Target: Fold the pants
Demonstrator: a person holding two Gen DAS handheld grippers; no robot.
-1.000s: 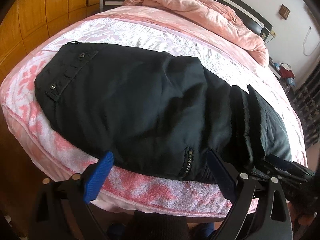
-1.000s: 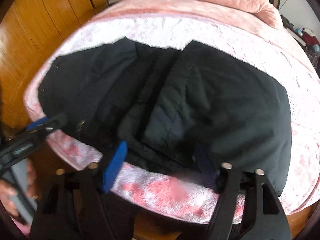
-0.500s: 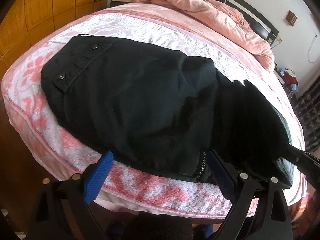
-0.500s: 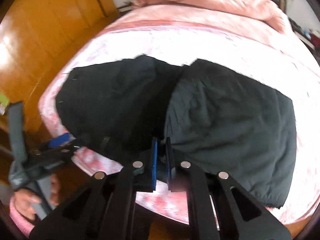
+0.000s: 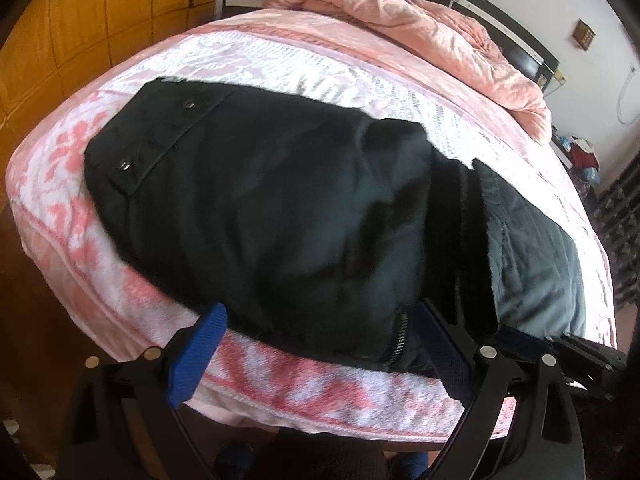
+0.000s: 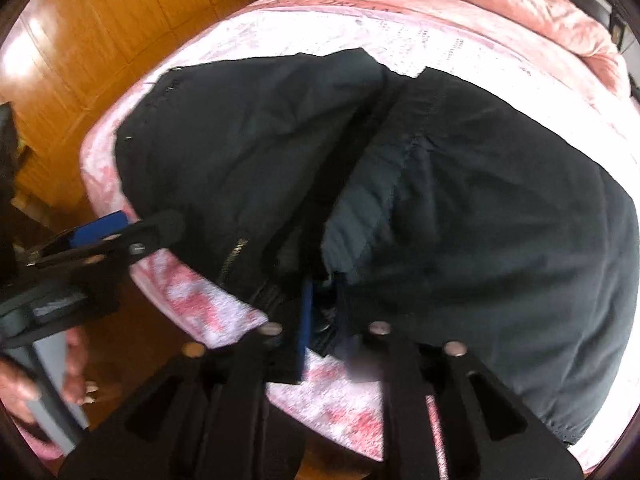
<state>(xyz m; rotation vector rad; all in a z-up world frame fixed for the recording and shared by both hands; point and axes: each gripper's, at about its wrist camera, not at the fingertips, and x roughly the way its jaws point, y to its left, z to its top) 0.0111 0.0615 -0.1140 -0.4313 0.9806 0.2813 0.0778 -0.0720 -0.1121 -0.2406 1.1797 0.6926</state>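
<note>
The pants are lying across the near part of the bed, filling the middle of both frames, with the snap buttons at the upper left of the left wrist view and a zipper near the lower edge. One part is lying over the other, so a fold is already there.

The left gripper is hovering at the near edge of the pants, in the lower part of its frame; its fingers are standing wide apart and holding nothing. The right gripper is sitting at the lower middle of its frame, and its fingers are nearly together, pinching a bunch of the pants at the near hem beside the zipper.

I am judging the cloth as soft, light and a little smooth, so it is likely sagging and slipping when lifted at one point only. The thicker seam by the zipper and the band with the snaps are probably giving the firmest hold.
</note>
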